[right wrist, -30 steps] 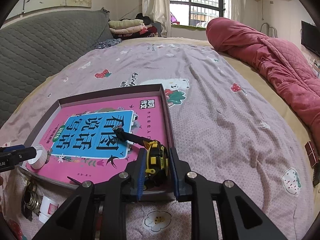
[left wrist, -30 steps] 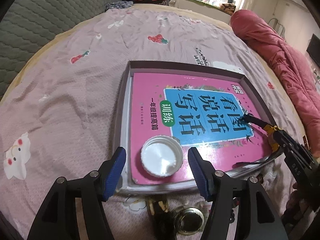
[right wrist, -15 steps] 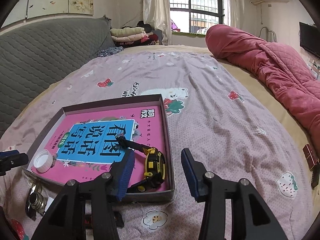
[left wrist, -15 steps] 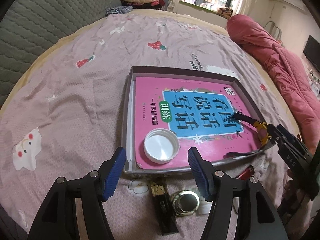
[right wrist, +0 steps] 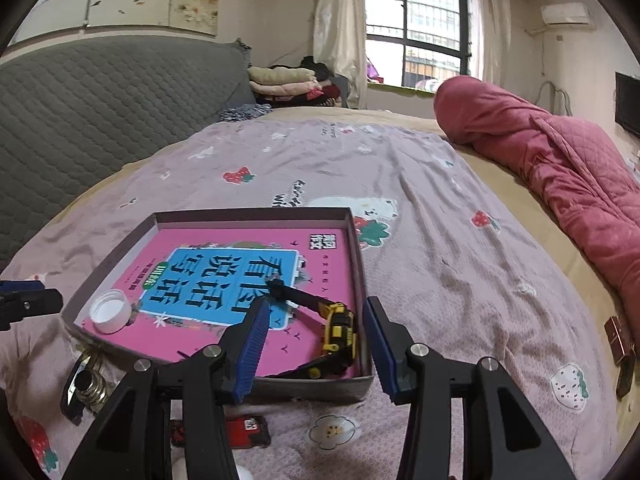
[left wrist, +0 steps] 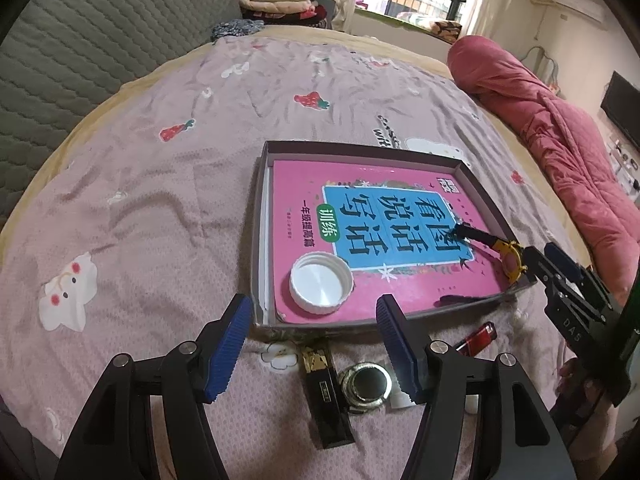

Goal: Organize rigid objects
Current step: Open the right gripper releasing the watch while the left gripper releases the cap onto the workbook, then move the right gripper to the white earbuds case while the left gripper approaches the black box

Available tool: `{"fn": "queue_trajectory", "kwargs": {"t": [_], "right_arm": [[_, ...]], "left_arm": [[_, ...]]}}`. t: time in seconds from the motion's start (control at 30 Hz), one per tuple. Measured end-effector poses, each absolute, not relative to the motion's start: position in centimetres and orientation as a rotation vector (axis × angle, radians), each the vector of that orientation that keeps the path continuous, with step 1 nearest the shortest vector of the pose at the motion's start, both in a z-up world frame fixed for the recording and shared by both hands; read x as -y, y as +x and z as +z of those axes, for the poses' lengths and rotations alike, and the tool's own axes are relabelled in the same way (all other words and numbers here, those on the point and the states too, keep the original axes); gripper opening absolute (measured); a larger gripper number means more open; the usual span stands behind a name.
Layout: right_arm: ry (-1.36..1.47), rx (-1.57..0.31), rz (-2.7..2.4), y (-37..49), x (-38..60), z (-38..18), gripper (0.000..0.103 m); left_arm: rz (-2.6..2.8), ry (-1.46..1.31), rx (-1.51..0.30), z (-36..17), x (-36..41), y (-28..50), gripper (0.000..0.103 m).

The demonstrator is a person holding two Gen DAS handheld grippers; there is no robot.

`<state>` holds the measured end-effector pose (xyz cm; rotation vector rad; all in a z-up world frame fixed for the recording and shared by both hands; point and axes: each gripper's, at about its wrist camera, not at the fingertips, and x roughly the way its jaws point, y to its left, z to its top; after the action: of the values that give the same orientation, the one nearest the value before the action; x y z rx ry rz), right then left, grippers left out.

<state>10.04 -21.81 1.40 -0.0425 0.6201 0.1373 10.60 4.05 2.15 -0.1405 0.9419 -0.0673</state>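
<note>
A bed with a mauve printed sheet fills both views. Nearest, the left tool stands apart, empty, above a black bar, a round metal tin and a red lighter. The right tool also gapes, empty. Beyond, a shallow box holds a glossy pink book, a ribbed white cap and a yellow toy digger, half hidden from the left view.

The red lighter is half covered by the right gripper in the right wrist view. The white object beside the round metal piece is mostly hidden behind the left gripper. The dark items at the bed's edge cannot be identified.
</note>
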Motion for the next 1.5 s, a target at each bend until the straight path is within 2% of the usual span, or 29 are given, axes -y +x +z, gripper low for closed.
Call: {"fn": "queue_trajectory", "kwargs": {"t": [0.37, 1.5], "right_arm": [[-0.079, -0.600, 0.159, 8.1, 21.4, 1.9, 0.048], [-0.104, -0.654, 0.167, 4.7, 21.0, 1.5, 0.049]], "left_arm": [[-0.099, -0.116, -0.944, 2.3, -2.9, 9.6, 0.067], [-0.140, -0.028, -1.091, -3.3, -2.0, 5.9, 0.067]]}}
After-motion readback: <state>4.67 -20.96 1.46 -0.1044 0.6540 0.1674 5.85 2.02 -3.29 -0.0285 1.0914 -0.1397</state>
